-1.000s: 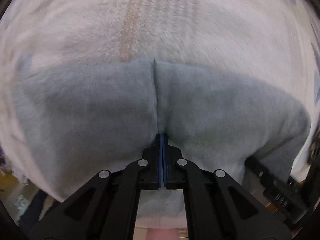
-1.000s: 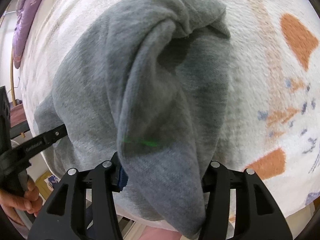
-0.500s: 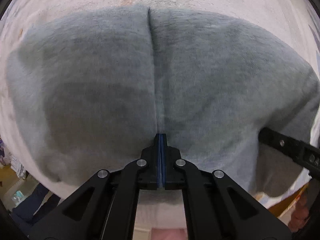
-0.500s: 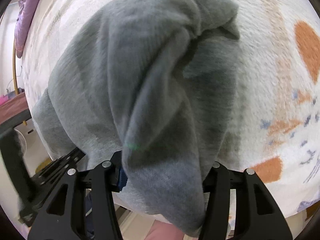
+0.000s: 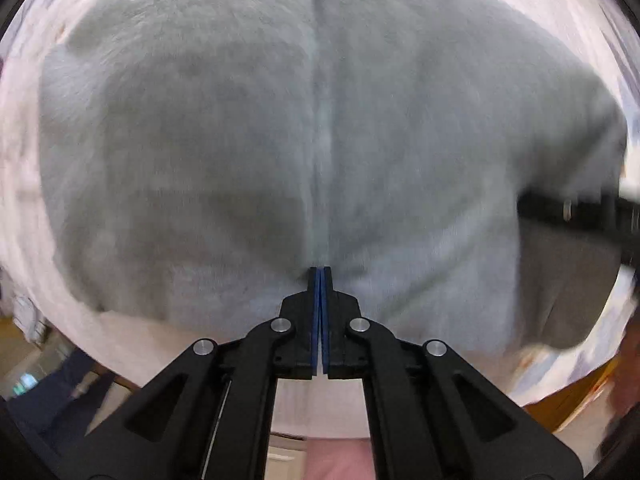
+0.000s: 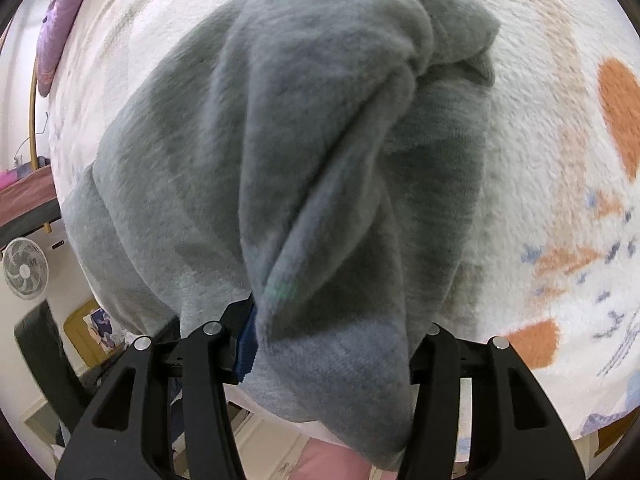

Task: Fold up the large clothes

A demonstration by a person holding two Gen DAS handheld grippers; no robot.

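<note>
**Grey garment is being held by both grippers over the bed blanket**

The grey fleece garment (image 5: 224,152) is lying spread on a white fluffy blanket (image 6: 532,128) and is filling most of both views. In the left wrist view it is looking flat and wide, with one straight crease running up from the fingertips. The left gripper (image 5: 321,276) is pointing steeply down, its blue pads are pressed together, and the cloth edge seems pinched between them, though the cloth there is very thin to see. At the right edge of this view a black bar of the other gripper (image 5: 576,212) is showing, blurred.

The right wrist view is showing what the left one is not: a thick bunched fold of the same garment (image 6: 328,184) is rising from the blanket into the right gripper (image 6: 328,332). Its jaws are standing half apart and are clamping this thick bundle, which is hanging over the fingers. Here the blanket is showing orange and blue prints (image 6: 624,112). A purple cloth (image 6: 56,28) is lying at the far left, and a white fan (image 6: 25,268) is standing on the floor beside the bed.
</note>
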